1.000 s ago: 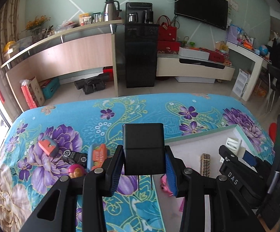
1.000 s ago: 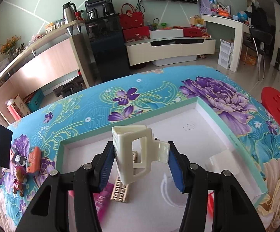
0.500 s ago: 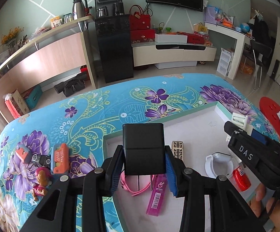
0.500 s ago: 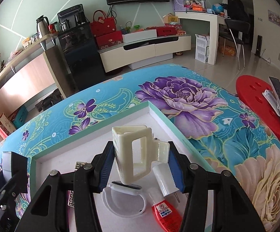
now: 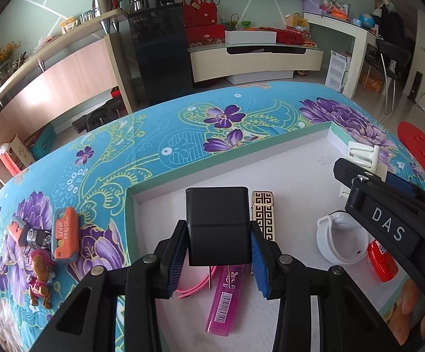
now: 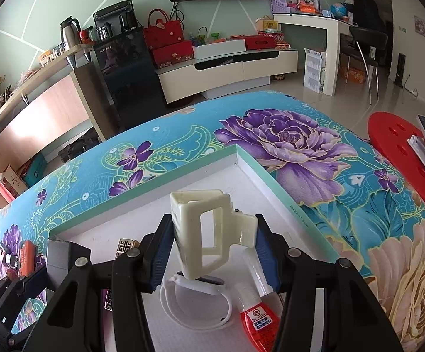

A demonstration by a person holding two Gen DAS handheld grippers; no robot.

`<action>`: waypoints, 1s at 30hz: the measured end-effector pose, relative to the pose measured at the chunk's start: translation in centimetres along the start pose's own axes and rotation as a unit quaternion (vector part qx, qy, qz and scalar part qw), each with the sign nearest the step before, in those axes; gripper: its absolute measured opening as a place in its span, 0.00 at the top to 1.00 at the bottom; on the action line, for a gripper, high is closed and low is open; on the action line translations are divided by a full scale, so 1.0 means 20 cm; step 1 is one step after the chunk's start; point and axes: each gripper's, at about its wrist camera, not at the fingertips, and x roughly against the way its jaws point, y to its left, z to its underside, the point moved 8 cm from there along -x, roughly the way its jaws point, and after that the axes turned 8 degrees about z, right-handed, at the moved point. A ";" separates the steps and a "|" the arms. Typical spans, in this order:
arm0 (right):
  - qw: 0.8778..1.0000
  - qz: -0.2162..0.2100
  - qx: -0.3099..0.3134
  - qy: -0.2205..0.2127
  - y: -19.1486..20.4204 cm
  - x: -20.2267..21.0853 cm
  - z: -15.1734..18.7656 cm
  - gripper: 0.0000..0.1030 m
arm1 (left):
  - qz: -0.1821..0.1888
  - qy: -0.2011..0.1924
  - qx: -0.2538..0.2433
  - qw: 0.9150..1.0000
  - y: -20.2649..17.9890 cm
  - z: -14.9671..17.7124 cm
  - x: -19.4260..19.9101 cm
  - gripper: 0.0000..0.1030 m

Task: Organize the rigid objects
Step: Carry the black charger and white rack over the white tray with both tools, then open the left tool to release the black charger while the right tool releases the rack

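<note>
Meanwhile, a black charger block (image 5: 216, 226) is clamped between the blue pads of the left gripper (image 5: 216, 252) and held above the white tray (image 5: 294, 176). A cream plastic clip (image 6: 205, 234) is gripped by the right gripper (image 6: 212, 259) over the same tray. Below them, a pink case (image 5: 227, 299), a patterned lighter (image 5: 263, 220), a white ring (image 6: 194, 305) and a red glue bottle (image 6: 257, 319) are seen lying inside it.
</note>
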 end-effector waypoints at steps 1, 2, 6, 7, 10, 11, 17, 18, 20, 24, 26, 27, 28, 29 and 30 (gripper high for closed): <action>1.000 -0.001 0.002 0.001 0.01 0.00 0.00 0.46 | 0.001 0.001 0.000 1.000 0.00 0.00 0.00 0.58; 1.000 -0.001 0.004 0.002 0.01 -0.01 0.00 0.46 | 0.000 0.002 0.000 1.000 0.00 0.01 -0.01 0.58; 1.000 -0.003 0.009 0.006 0.03 -0.02 0.02 0.46 | 0.000 0.006 0.003 1.000 0.01 0.01 -0.02 0.58; 1.000 -0.004 0.010 0.007 0.04 -0.02 0.02 0.46 | -0.001 0.007 0.004 1.000 0.01 0.01 -0.03 0.58; 1.000 -0.002 0.013 0.011 0.04 -0.03 0.03 0.46 | -0.003 0.009 0.005 1.000 0.02 0.02 -0.03 0.58; 1.000 -0.002 0.013 0.013 0.04 -0.03 0.03 0.46 | -0.003 0.009 0.006 1.000 0.02 0.02 -0.03 0.58; 1.000 -0.005 0.018 0.018 0.05 -0.03 0.04 0.46 | -0.004 0.015 0.006 1.000 0.02 0.03 -0.04 0.58; 1.000 -0.004 0.019 0.018 0.06 -0.03 0.04 0.46 | -0.004 0.015 0.006 1.000 0.02 0.03 -0.05 0.58; 1.000 -0.004 0.021 0.019 0.06 -0.03 0.04 0.46 | -0.005 0.017 0.006 1.000 0.02 0.03 -0.05 0.58; 0.999 -0.004 0.024 0.022 0.07 -0.03 0.04 0.46 | -0.005 0.019 0.008 1.000 0.03 0.03 -0.05 0.58; 0.999 -0.001 0.028 0.023 0.07 -0.03 0.05 0.46 | -0.003 0.022 0.009 1.000 0.03 0.04 -0.06 0.57; 0.999 0.001 0.030 0.024 0.07 -0.04 0.05 0.46 | -0.003 0.022 0.009 1.000 0.03 0.04 -0.06 0.55; 0.999 0.001 0.031 0.025 0.07 -0.04 0.05 0.46 | -0.004 0.021 0.010 1.000 0.03 0.04 -0.05 0.52; 0.999 0.001 0.031 0.026 0.08 -0.04 0.05 0.46 | -0.006 0.020 0.009 1.000 0.03 0.03 -0.05 0.43; 0.999 0.001 0.032 0.027 0.08 -0.04 0.05 0.46 | -0.007 0.020 0.010 1.000 0.04 0.03 -0.05 0.32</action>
